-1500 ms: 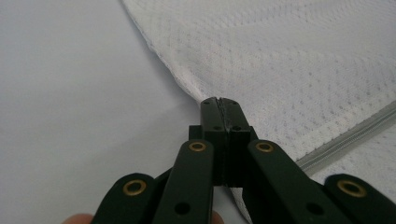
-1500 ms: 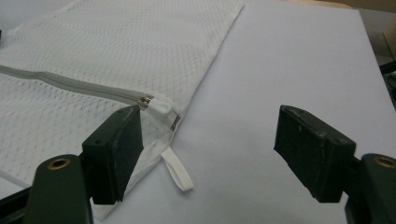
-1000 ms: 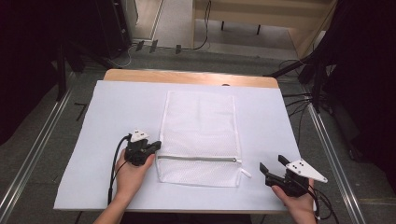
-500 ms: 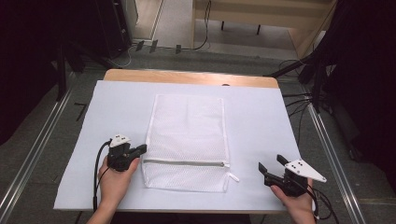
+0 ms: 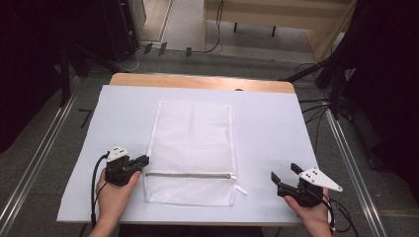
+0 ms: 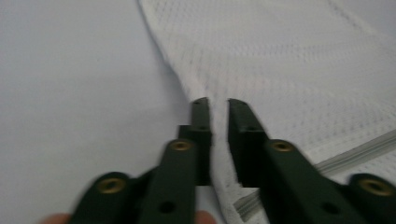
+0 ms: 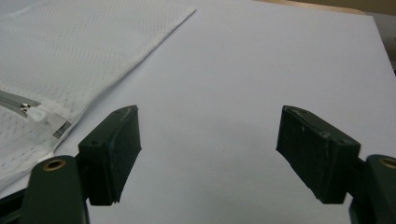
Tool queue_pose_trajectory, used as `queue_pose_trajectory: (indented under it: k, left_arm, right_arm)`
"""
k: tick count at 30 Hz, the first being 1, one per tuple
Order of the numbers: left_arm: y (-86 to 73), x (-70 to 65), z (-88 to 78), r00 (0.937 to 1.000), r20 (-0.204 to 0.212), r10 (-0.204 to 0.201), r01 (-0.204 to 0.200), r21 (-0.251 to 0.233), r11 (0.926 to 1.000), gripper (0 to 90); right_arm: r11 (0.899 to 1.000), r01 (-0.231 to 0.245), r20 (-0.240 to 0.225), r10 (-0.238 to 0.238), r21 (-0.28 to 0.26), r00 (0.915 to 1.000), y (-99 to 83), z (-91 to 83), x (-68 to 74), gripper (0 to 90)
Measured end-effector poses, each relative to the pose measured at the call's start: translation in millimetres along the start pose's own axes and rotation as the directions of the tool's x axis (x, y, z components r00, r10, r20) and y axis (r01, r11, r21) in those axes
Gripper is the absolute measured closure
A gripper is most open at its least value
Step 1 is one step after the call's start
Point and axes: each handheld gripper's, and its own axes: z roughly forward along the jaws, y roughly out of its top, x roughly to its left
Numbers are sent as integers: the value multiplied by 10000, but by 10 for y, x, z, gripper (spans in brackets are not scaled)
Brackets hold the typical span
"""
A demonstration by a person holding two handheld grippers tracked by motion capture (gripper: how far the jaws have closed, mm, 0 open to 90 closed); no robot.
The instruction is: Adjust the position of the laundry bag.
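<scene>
With its jaws just parted a crack, the left claw [image 5: 144, 161] has let go of the mesh bag [image 5: 192, 148] it dragged leftward, the hem between its pads unpinched. One bag on the bench [image 5: 276, 128], two claws; the right claw [image 5: 283, 173] gapes empty.

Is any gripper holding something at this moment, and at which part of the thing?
The left gripper, jaws just opening, has the mesh bag's left edge between them, no longer pinched. The right gripper is open, holding nothing.
</scene>
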Motion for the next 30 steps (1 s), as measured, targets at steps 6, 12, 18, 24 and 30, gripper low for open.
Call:
queue_pose_trajectory:
  k: [6, 12, 18, 24, 30]
  left_arm:
    - [25, -62, -64, 9997, -139, 192, -201, -689, 9974, 502]
    - [46, -92, -91, 9998, -147, 153, -166, -919, 9956, 500]
    - [68, -190, -97, 9995, 149, 295, -277, -1038, 9942, 506]
    - [82, -413, -85, 9949, 692, 739, -661, -1079, 9920, 503]
    - [65, -590, -81, 9872, 1163, 1095, -980, -1006, 9901, 504]
  right_arm:
    - [9999, -40, -42, 40, -166, 10000, 22, -25, 38, 212]
    - [9992, 70, -160, -77, -388, 9998, 32, -41, 130, 226]
    - [9994, 216, -552, -230, -271, 9982, 9, -9, 214, 239]
    - [9991, 384, -1083, -402, -185, 9933, 0, 5, 360, 267]
    - [9992, 402, -1714, -395, 7, 9844, 12, 62, 479, 309]
